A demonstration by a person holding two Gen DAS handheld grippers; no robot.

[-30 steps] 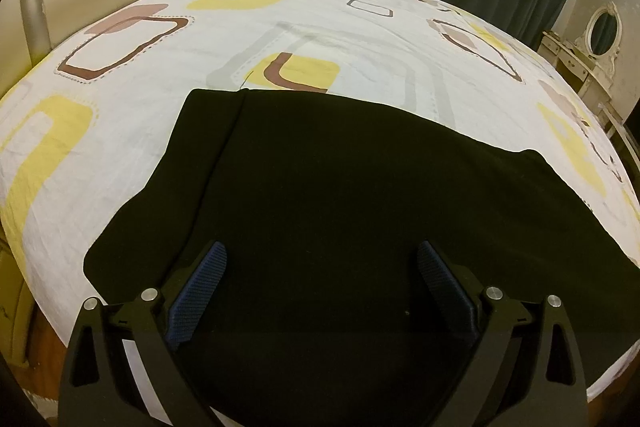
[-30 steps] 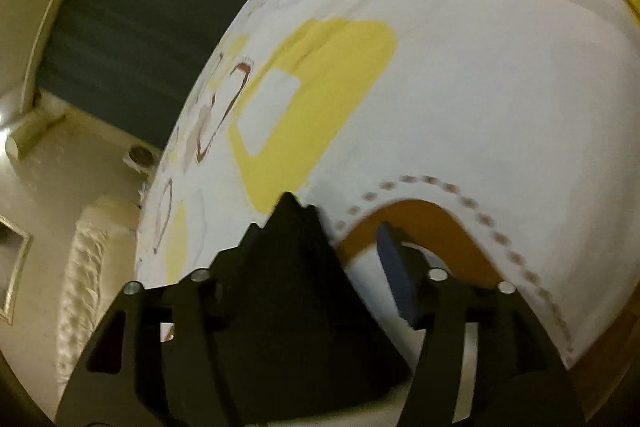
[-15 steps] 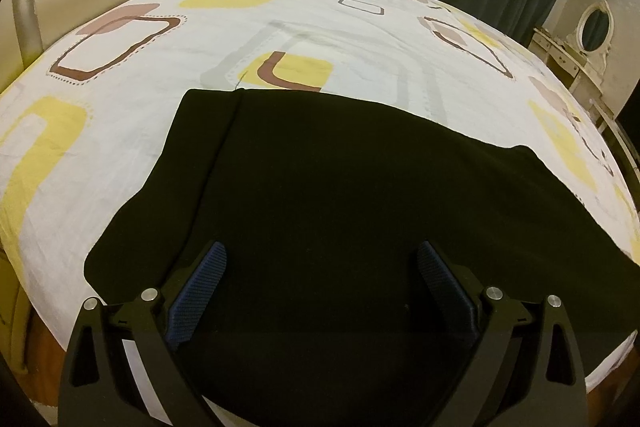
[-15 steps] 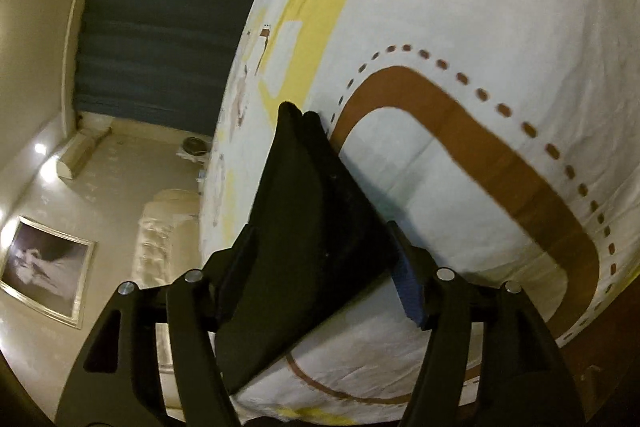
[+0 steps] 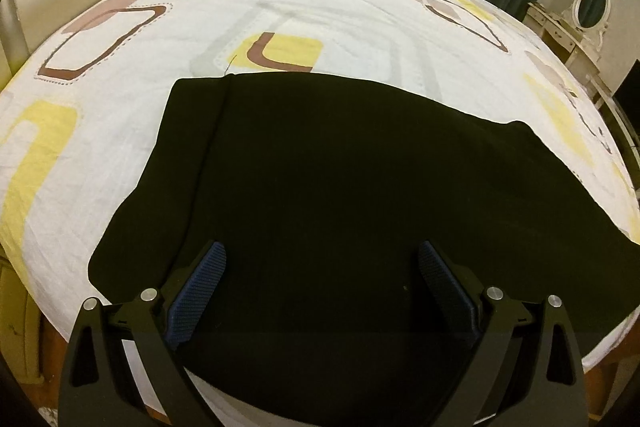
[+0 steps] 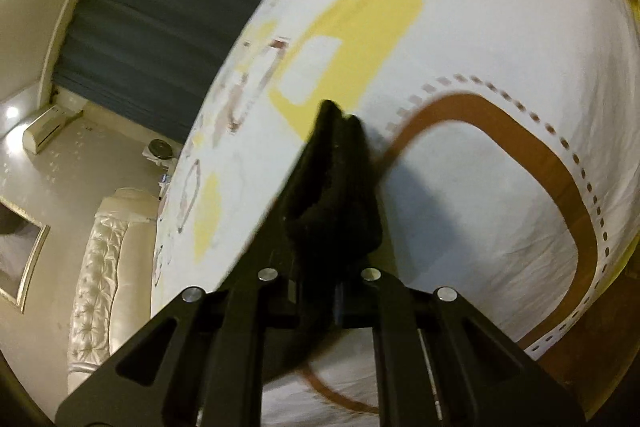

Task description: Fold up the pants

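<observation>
Black pants point(image 5: 352, 179) spread flat across centre frame on patterned sheet point(image 5: 120, 115), left claw point(image 5: 320, 291) wide open above, right claw point(image 6: 320, 267) now clamped tight on bunched cloth, previously looser.

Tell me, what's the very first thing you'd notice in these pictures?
The big black fabric pants spread flat across the near half of the white bedsheet with yellow and brown shapes. The open left gripper hangs over their near edge. In the right wrist view, the right gripper is pinched shut on a bunched black end of the pants, lifted above the sheet.
</observation>
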